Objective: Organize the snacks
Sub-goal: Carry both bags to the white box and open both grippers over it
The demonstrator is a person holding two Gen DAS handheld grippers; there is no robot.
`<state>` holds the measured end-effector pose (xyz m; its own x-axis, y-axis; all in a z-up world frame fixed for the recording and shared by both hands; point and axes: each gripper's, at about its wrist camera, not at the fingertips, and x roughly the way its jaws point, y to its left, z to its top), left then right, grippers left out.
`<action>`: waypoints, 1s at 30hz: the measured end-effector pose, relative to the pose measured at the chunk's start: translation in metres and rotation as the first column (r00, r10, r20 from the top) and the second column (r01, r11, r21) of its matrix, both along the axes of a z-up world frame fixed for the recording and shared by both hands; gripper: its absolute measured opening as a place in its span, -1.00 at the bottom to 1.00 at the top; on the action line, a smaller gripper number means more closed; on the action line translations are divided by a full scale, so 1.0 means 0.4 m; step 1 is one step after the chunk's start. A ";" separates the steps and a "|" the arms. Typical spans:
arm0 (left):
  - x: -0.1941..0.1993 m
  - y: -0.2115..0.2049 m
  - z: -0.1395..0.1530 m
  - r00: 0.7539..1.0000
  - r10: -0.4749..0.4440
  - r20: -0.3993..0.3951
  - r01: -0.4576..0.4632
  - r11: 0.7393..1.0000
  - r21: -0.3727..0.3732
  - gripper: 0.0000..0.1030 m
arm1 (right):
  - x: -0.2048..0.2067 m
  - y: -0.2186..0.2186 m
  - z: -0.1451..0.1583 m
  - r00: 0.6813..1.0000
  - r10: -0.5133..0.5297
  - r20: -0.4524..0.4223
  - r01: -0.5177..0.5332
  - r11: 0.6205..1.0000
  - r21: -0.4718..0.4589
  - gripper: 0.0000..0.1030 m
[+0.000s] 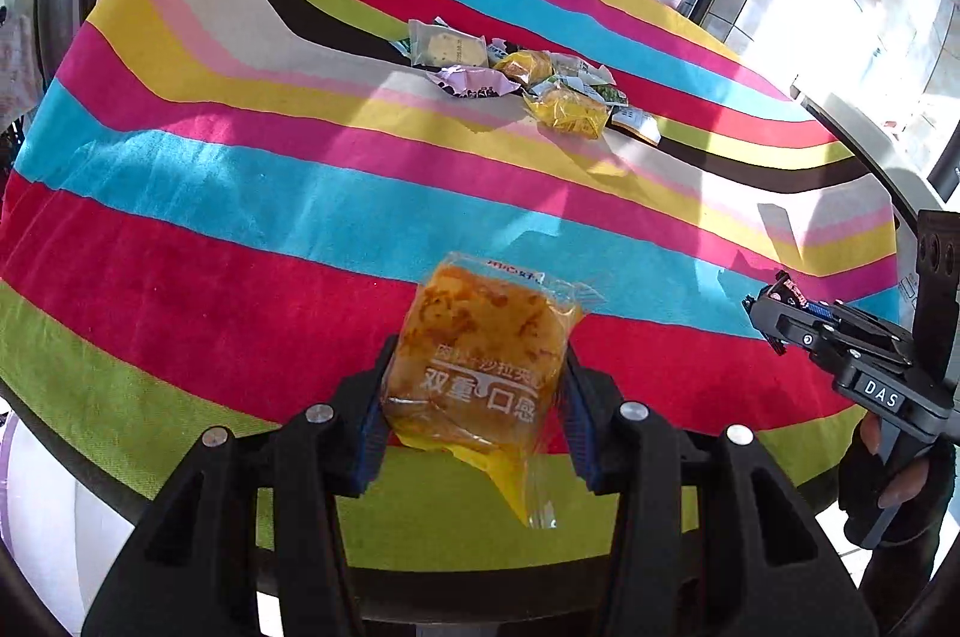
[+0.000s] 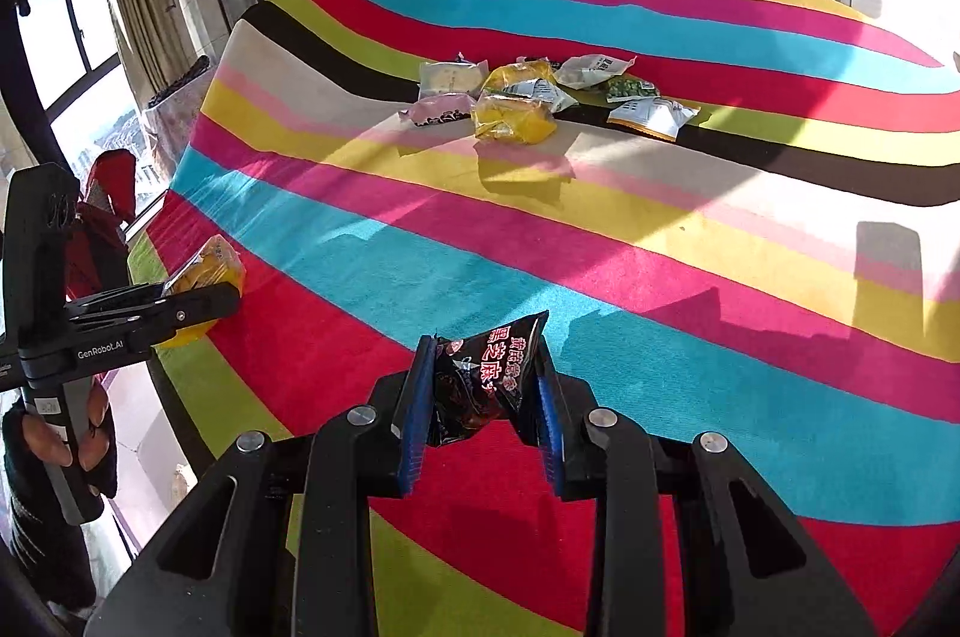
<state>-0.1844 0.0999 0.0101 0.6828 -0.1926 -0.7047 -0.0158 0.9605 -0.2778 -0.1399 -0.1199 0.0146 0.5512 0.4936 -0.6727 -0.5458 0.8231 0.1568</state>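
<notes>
Orange cake packet pinched in my left gripper, black sesame packet crumpled tight in my right gripper; jaws on both part-closed, both held above the near edge of the striped cloth. Risk: slick wrappers could slide from the pads, the cake squash. Snack pile lies well apart at the far side, nothing between.

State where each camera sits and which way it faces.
Left wrist: on the left tool, looking down across the striped cloth; it grips an orange snack pack; the right tool shows at right.
Right wrist: on the right tool, gripping a black packet; a hand shows.
Shared: the snack pile.
</notes>
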 end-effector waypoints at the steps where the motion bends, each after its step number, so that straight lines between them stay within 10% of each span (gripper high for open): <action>1: -0.009 0.007 -0.001 1.000 0.004 0.003 -0.004 1.000 -0.001 -0.06 | -0.004 0.015 -0.002 1.000 0.011 0.000 -0.011 1.000 -0.005 -0.40; 19: -0.187 0.141 0.023 0.988 0.138 0.070 -0.137 0.990 -0.017 -0.06 | -0.147 0.255 0.020 0.962 0.273 0.029 -0.270 0.961 -0.062 -0.40; 30: -0.346 0.269 -0.023 0.957 0.290 -0.018 -0.290 0.957 0.003 -0.05 | -0.288 0.456 0.009 0.839 0.545 0.007 -0.542 0.835 -0.096 -0.39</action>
<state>-0.3230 0.2075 0.0011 0.6968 0.0124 -0.7171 -0.2990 0.9138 -0.2747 -0.2549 0.0623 0.0184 0.2337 0.6611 -0.7129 -0.9126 0.4021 0.0736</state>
